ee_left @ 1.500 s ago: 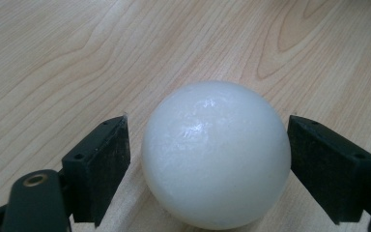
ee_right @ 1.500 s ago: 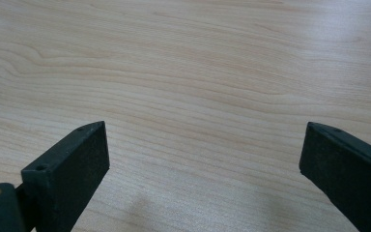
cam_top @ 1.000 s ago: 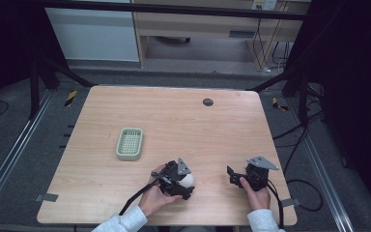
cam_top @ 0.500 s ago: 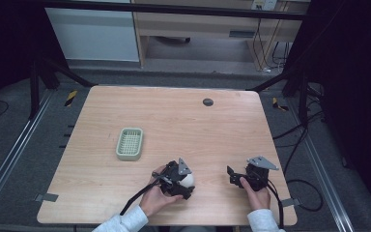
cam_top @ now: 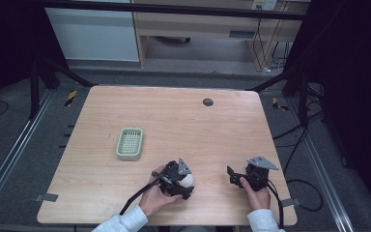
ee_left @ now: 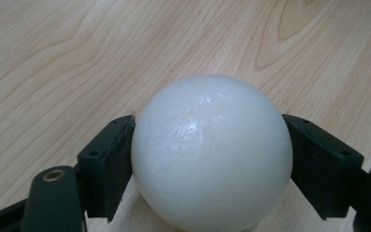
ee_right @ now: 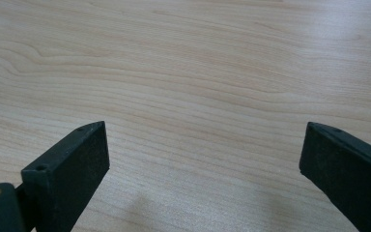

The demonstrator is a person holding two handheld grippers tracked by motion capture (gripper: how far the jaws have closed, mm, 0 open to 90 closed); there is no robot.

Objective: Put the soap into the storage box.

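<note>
l gripper (cam_top: 186, 181) clamped on white ball (ee_left: 211, 153), green basket (cam_top: 129, 143) at its 10 o'clock, nearer l; r gripper (cam_top: 233, 175) wide open, empty

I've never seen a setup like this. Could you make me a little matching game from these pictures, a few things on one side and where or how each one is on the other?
Things:
1. white ball
2. green basket
3. right gripper
4. dark round spot

States or places:
A. jaws wide apart over bare wood
B. on the table's far side, right of centre
C. pressed between two black jaws
D. empty, on the table ahead and to the left of the left gripper

Pairs: 1-C, 2-D, 3-A, 4-B
</note>
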